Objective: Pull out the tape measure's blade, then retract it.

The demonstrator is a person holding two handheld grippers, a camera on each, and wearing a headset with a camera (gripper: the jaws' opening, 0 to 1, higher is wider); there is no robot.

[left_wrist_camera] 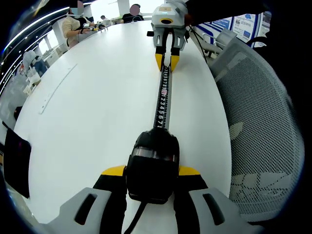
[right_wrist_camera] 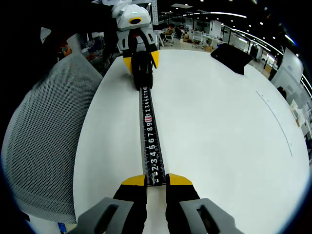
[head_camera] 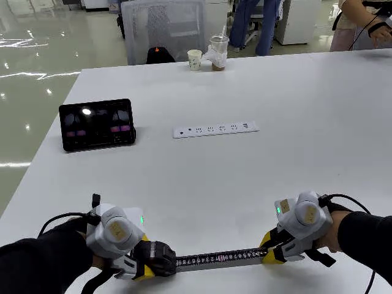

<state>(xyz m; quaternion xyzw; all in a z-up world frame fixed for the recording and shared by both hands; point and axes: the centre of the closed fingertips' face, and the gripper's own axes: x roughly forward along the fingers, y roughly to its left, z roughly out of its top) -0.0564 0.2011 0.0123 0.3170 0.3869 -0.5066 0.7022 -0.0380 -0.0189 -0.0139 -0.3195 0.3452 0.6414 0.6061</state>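
A black tape measure case (head_camera: 157, 257) sits near the table's front edge, clamped between the yellow-tipped jaws of my left gripper (head_camera: 142, 268). In the left gripper view the case (left_wrist_camera: 153, 163) is squeezed between the jaws of the left gripper (left_wrist_camera: 152, 171). Its numbered blade (head_camera: 219, 260) runs rightward, flat just over the table, to my right gripper (head_camera: 269, 254), which is shut on the blade's end. In the right gripper view the blade (right_wrist_camera: 149, 136) stretches away from the right gripper (right_wrist_camera: 156, 179) to the case (right_wrist_camera: 143, 72).
A black tablet (head_camera: 97, 124) stands at mid-left and a white power strip (head_camera: 215, 129) lies in the middle. Two cups (head_camera: 208, 55) stand at the far edge by a mesh chair (head_camera: 164, 27). People stand beyond the table. Another mesh chair (left_wrist_camera: 258, 126) is close to the front edge.
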